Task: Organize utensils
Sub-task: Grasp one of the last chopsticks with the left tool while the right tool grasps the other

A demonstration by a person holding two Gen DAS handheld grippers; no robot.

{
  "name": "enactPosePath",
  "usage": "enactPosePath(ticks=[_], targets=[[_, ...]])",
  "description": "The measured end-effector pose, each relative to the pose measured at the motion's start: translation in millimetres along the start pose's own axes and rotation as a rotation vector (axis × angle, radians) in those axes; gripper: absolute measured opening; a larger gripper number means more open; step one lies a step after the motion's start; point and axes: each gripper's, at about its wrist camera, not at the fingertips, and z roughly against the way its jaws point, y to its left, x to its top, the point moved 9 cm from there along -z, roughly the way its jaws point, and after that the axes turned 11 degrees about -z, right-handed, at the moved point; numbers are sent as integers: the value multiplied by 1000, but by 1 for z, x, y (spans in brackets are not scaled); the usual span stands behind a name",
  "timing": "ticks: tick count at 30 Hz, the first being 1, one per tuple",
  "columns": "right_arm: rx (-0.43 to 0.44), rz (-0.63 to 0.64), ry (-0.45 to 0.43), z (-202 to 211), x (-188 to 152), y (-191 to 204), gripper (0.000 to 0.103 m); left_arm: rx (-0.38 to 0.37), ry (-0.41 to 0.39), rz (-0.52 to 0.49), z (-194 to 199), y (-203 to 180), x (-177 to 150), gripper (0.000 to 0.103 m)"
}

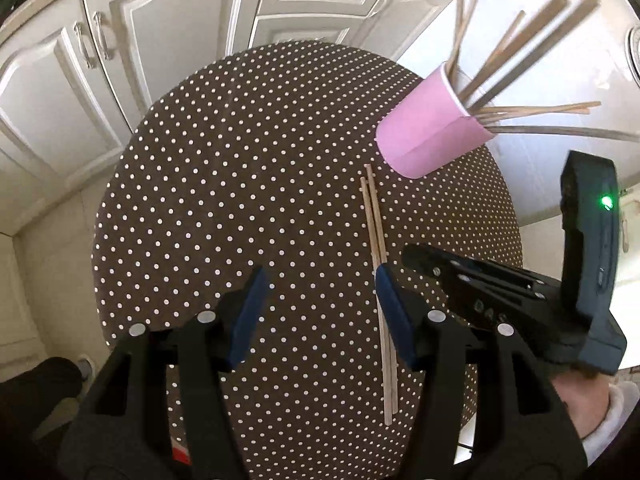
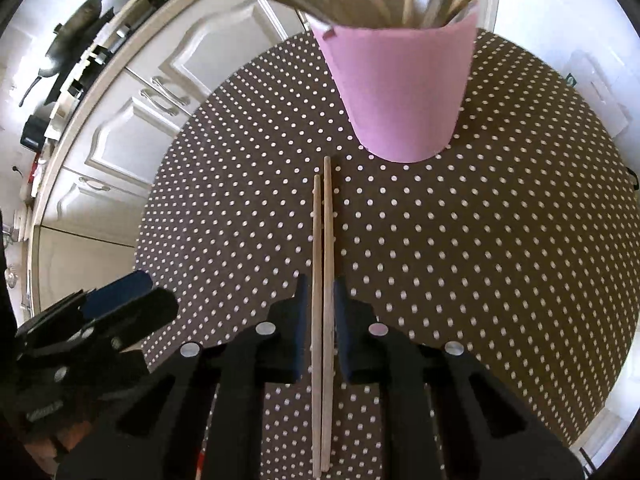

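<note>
Wooden chopsticks (image 2: pixel 323 280), two, side by side on a brown polka-dot tablecloth (image 2: pixel 460 240), running lengthwise between the blue pads of the right gripper (image 2: pixel 321 320); pads drawn in narrow, just beside the sticks on either side, contact not clear. Far tips near the base of one pink cup (image 2: pixel 400 92), upright beyond them, crowded with more wooden sticks and utensils, too tangled to count. Seen from the left wrist: same pair (image 1: pixel 378 264) passing behind the right-hand pad of the left gripper (image 1: pixel 320 312), not between its pads. Left jaws spread wide, empty, over bare cloth. Pink cup (image 1: pixel 428 136) well beyond.
</note>
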Motion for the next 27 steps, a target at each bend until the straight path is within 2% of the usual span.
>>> enactPosePath(ticks=[8, 13, 16, 19, 27], targets=[[-32, 18, 52, -27, 9, -1, 11, -17, 35, 37, -21, 5, -9, 56], [-52, 36, 49, -35, 24, 3, 11, -17, 49, 52, -30, 7, -3, 56], [-78, 70, 45, -39, 30, 4, 4, -24, 54, 62, -34, 8, 1, 56], [-69, 95, 54, -40, 27, 5, 5, -48, 60, 68, -40, 2, 4, 56], [-32, 45, 89, -18, 3, -41, 5, -70, 101, -1, -67, -35, 15, 56]])
